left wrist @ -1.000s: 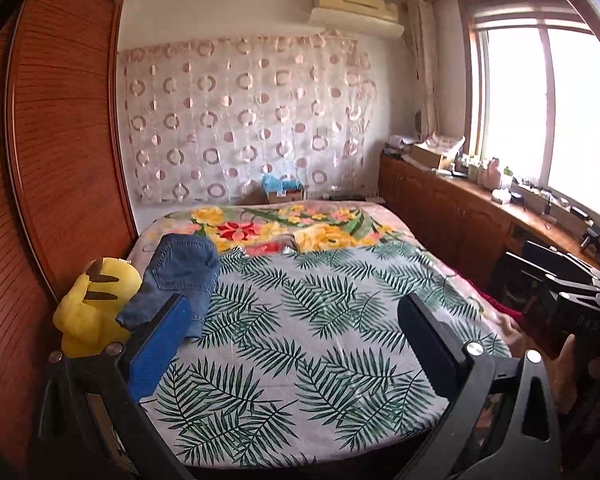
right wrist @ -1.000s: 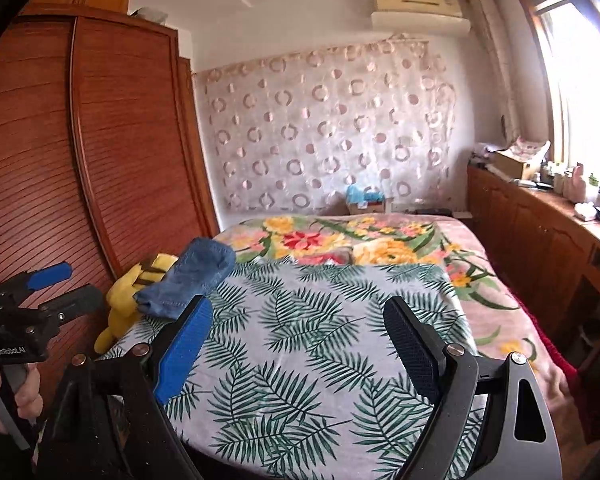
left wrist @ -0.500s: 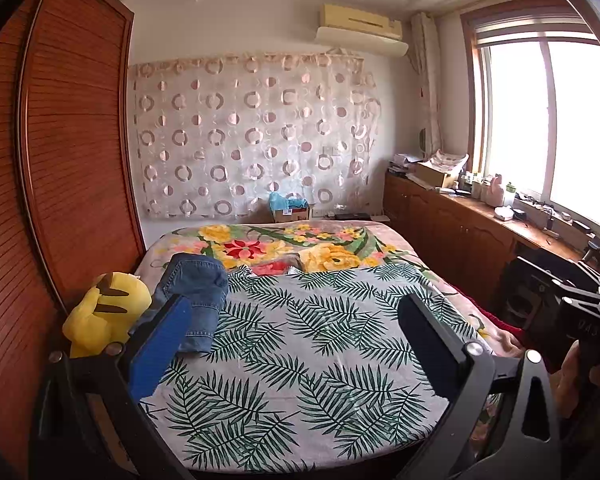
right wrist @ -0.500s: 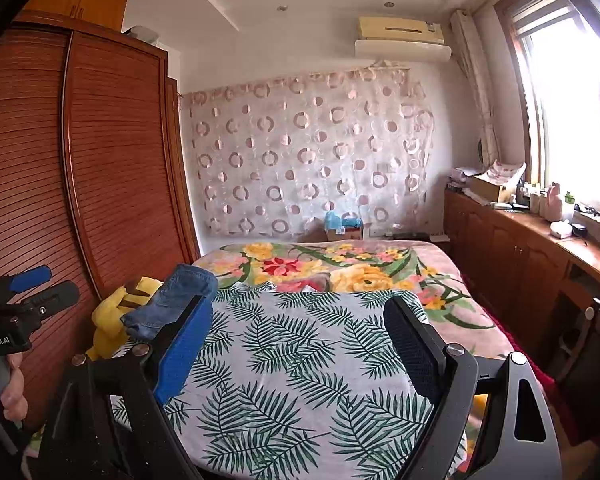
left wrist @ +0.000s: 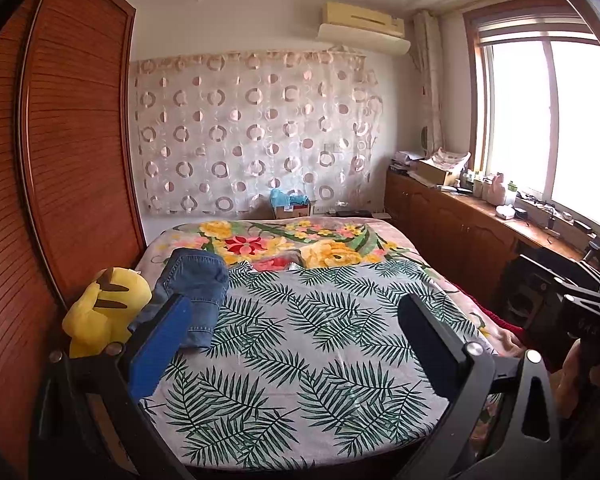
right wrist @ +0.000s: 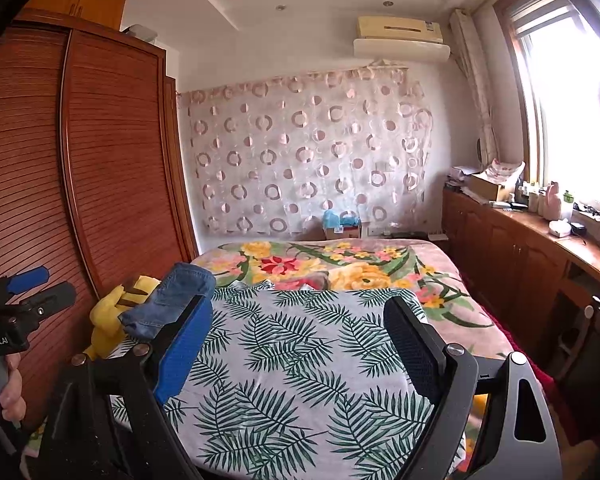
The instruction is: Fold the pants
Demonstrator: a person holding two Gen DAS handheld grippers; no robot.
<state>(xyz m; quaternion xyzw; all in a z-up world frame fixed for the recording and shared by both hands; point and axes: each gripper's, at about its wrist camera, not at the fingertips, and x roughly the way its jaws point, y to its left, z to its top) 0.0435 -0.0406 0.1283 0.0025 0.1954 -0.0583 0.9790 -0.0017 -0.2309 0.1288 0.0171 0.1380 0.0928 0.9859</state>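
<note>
Well beyond left gripper [left wrist: 292, 336]: folded pants [left wrist: 194, 288].

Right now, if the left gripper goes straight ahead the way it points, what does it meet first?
Most likely the leaf-print sheet on the bed: the open left gripper tilts slightly down over it. The folded jeans lie left of that line, though depth is hard to judge.
</note>
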